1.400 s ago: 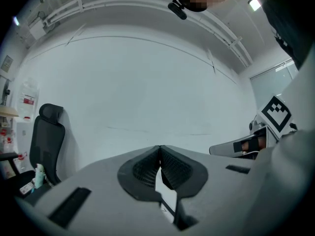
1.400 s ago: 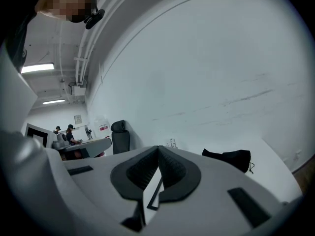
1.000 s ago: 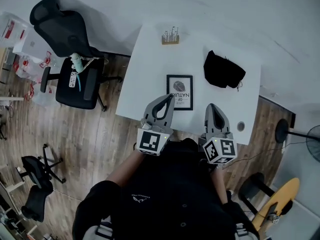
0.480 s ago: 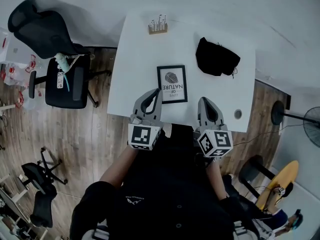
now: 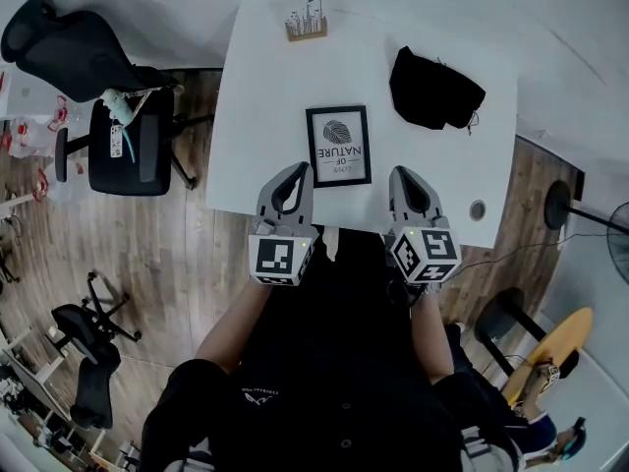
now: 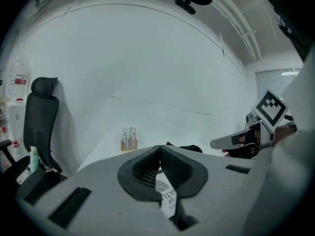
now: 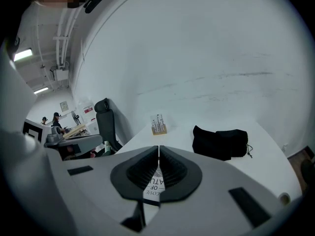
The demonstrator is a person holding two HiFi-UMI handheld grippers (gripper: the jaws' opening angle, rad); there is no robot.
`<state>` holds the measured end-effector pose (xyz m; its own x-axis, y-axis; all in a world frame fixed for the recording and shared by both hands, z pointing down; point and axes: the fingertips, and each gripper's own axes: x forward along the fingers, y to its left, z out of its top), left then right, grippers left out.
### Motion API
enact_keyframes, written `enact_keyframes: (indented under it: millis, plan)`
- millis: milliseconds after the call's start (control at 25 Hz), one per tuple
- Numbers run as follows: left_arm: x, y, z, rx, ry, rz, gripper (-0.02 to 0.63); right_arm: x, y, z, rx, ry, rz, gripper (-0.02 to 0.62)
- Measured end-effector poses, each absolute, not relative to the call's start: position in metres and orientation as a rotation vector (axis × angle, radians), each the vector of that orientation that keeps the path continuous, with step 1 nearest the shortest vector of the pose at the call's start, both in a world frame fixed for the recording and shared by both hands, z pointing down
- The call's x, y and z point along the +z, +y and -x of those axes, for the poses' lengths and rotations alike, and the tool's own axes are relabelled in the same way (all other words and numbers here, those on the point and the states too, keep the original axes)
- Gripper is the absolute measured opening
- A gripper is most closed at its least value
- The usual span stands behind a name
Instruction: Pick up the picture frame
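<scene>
Both fingers together: left gripper (image 5: 293, 171), right gripper (image 5: 405, 174) | picture frame (image 5: 338, 146) whole: head view only

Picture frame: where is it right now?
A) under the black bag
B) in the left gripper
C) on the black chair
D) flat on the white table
D: the picture frame lies flat on the white table, just ahead of the left gripper and the right gripper, whose jaws are together on nothing.
</scene>
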<state>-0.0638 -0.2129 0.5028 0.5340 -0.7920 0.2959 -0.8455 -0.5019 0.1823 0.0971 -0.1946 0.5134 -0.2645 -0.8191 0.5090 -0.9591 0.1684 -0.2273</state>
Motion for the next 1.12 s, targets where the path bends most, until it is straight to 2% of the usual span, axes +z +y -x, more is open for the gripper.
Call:
enact_keyframes:
  millis: [200,360,760,1120]
  plan:
    - [0.537,-0.213,0.066,0.299,-1.383,-2.34,0.008,0.544,-0.2,-0.096,0.824,-2.162,-1.633,0.005]
    - [0.565,-0.218,0.064,0.349,-1.401,-2.254,0.008,0.569,-0.206,-0.097,0.882,-2.14,-1.577,0.054]
    - [0.615,-0.235,0.046,0.453,-1.383,-2.145,0.012,0.618,-0.232,-0.101,0.945,-2.094,-1.445,0.066]
    - [0.677,-0.235,0.039,0.558,-1.325,-1.958,0.081,0.671,-0.242,-0.099,1.051,-1.998,-1.344,0.071]
